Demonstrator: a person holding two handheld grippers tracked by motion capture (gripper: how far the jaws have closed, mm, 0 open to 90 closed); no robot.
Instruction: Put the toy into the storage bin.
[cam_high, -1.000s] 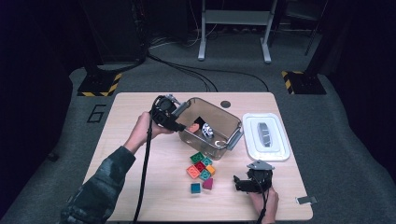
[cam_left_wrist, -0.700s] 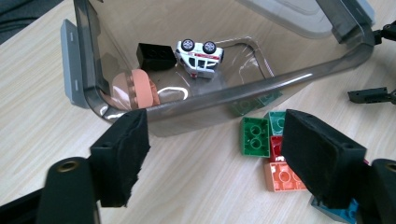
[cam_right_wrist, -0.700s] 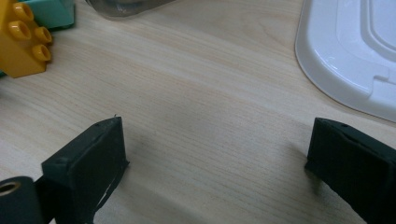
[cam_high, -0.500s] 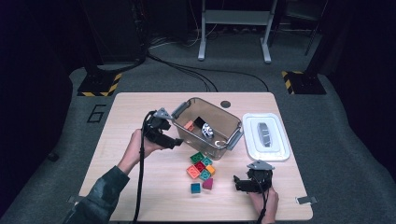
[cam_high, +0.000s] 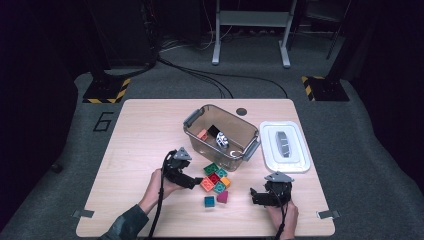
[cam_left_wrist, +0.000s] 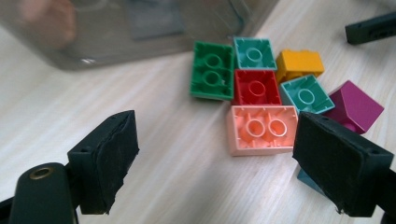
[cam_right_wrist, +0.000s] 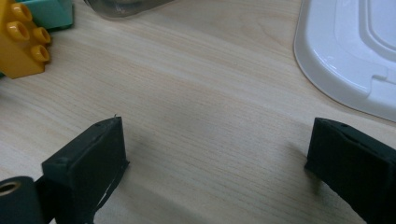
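Note:
Several toy blocks lie in a cluster on the table in front of a clear bin (cam_high: 192, 120): a green one (cam_left_wrist: 212, 70), a red one (cam_left_wrist: 256, 86), two teal ones, a yellow one (cam_left_wrist: 299, 63), a salmon one (cam_left_wrist: 261, 128) and a magenta one (cam_left_wrist: 355, 105). My left gripper (cam_high: 191, 183) sits low at the cluster's left edge. Its jaws have just been opening and stand open (cam_left_wrist: 224, 158), with the salmon block just ahead of them, untouched. My right gripper (cam_high: 256, 196) rests open on bare wood (cam_right_wrist: 219, 158), to the right of the blocks.
The bin holds an orange block (cam_high: 202, 134) and a black-and-white object (cam_high: 221, 140). Its white lid (cam_high: 284, 146) lies to its right. One more teal block (cam_high: 209, 201) sits alone toward the front. A dark round spot (cam_high: 242, 111) marks the table behind the bin.
My left gripper has left the bin's left end and come down toward the front, to the table beside the blocks. The right gripper has stayed put.

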